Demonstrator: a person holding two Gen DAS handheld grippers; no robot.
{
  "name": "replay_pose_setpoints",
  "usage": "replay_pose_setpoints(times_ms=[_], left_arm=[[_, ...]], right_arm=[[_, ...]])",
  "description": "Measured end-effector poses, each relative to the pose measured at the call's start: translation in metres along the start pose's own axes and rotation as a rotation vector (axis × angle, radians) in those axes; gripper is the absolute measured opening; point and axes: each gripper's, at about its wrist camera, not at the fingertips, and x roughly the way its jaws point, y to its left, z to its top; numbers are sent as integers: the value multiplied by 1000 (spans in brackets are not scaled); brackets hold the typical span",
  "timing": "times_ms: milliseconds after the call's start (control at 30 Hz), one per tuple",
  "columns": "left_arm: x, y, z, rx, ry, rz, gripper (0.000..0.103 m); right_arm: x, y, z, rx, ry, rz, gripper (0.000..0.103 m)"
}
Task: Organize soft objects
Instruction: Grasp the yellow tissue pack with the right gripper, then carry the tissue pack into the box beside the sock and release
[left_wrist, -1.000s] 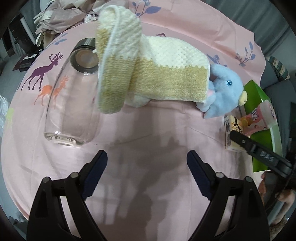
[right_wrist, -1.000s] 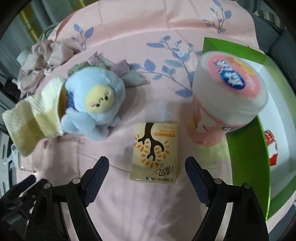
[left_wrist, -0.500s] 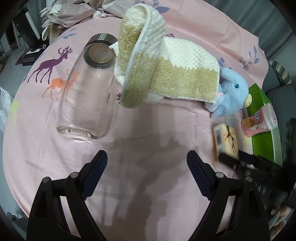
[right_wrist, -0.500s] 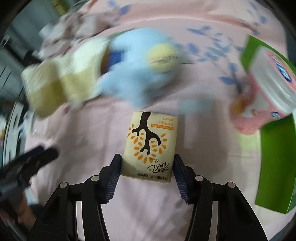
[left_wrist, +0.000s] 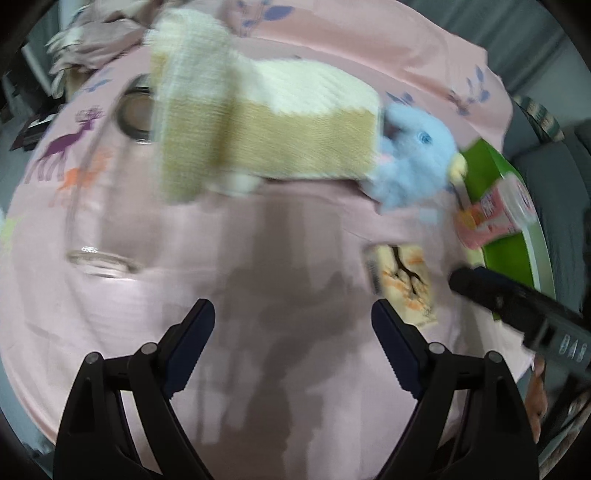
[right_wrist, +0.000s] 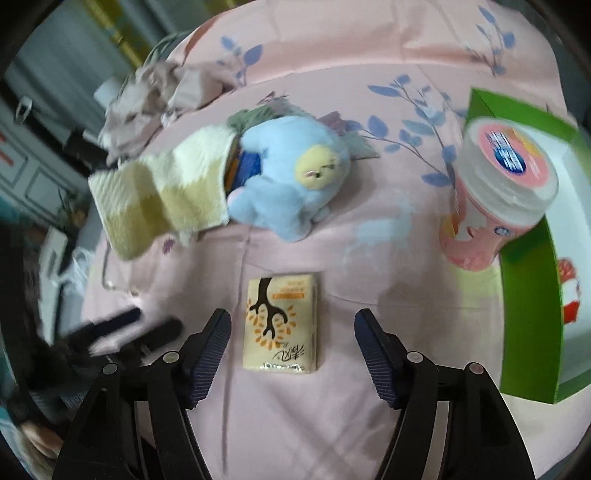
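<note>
Left wrist alone shows glass jar (left_wrist: 110, 192), jaws closing, empty; right jaws opening astride tissue pack (right_wrist: 282, 325).

Cloth (right_wrist: 369, 258): pink, blue leaf sprigs; purple and orange deer (left_wrist: 70, 147) near jar.
Towel (left_wrist: 295, 122): cream top, tan band, waffle weave.
Plush (right_wrist: 291, 177): pale blue, yellow face, dark blue patch at neck.
Tissue pack (right_wrist: 280, 325): cream-yellow, black tree, orange leaves.
Tub (right_wrist: 495, 192): pink body, white lid, pink-and-blue label.
Box (right_wrist: 528, 280): bright green, white panel, red-and-white picture.
Gripper pads (right_wrist: 210, 350): dark navy, ribbed; arms black.
Crumpled fabric (right_wrist: 155, 99): dusty mauve.
</note>
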Motion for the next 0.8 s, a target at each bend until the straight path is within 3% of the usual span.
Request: replay_pose_setpoints(times_ms=[100,333,433,567,800], left_arm=[[9,-14,-4,15,24,-63,71],[37,-39,-4,39,82,-157,40],[43,-43,-3,25,87,-207,29],[43,-45,-3,28,75,-214,28],[21,-64,-4,110,-5,-178,27]], right_arm=[[10,-6,2,43,19,36,70],[40,-8,-1,45,112,36,45],[47,-12,-3,50,137,65,43],[48,-11,-3,54,126,82,39],[27,6,-2,2,64,35,39]])
